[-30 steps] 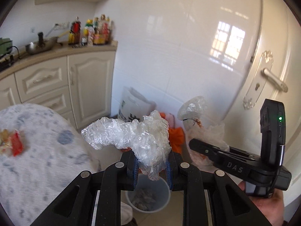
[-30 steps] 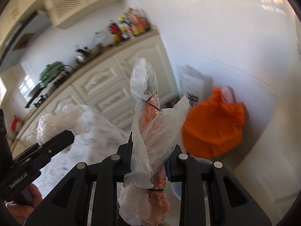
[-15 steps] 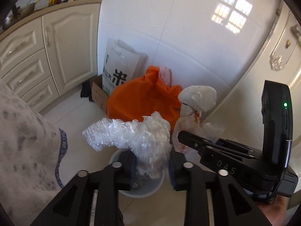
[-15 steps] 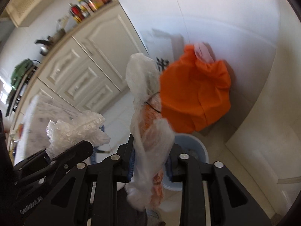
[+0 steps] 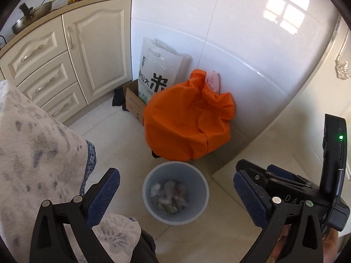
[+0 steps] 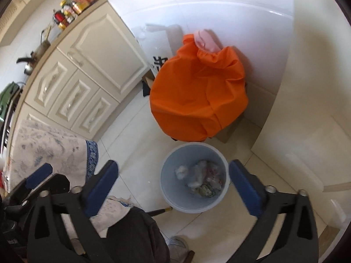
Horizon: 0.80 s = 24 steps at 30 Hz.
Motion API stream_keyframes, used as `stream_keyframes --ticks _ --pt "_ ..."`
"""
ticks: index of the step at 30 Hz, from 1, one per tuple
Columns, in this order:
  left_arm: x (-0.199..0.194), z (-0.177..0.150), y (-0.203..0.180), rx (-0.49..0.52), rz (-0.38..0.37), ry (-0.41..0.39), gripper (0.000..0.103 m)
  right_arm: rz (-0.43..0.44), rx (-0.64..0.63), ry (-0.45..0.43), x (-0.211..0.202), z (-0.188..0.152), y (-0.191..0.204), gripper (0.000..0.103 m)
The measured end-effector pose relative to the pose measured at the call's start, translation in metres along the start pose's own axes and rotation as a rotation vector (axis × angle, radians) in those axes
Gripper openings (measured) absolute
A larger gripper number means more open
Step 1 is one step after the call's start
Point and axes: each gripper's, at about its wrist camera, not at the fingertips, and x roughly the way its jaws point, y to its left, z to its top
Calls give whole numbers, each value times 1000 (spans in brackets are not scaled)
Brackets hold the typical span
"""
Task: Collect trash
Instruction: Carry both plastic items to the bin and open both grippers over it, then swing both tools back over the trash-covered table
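Left wrist view: the left gripper (image 5: 176,194) occupies the lower part of the frame with its jaws spread wide and nothing between the blue pads (image 5: 105,194). Directly between the pads, at lower centre, a pale blue bin (image 5: 151,206) stands upright on the tiled floor (image 5: 114,131). Crumpled trash (image 5: 170,197) (clear plastic wrap and small packets) lies at the bottom of the bin. The right gripper (image 5: 239,171) enters at lower right; only its dark body and part of one blue pad show here, so its opening cannot be told from this view. An orange bag (image 5: 186,122) sits just behind the bin, against the white wall. A printed white sack (image 5: 158,74) stands at upper centre, beside the cream cabinets (image 5: 72,54). A patterned tablecloth (image 5: 37,149) fills the left edge.

Right wrist view: the right gripper (image 6: 173,178) spans the lower frame, jaws wide apart and empty. The bin (image 6: 169,188) sits between the pads, slightly right of centre, with the trash (image 6: 200,179) inside it. The left gripper (image 6: 41,175) shows at lower left. The orange bag (image 6: 197,92) fills the centre, touching the bin's far rim. The cabinets (image 6: 87,76) run along the upper left, the tablecloth (image 6: 48,151) below them.
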Motion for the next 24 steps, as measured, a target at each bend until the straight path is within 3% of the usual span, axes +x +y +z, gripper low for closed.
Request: stream_keyframes --ticks 12,24 --pt "-53 1 -4 -26 -18 -104 102 57 9 -99 -60 0 22 103" --pt "-196 -44 50 -92 55 -347 102 137 -148 -244 -141 1 112 103"
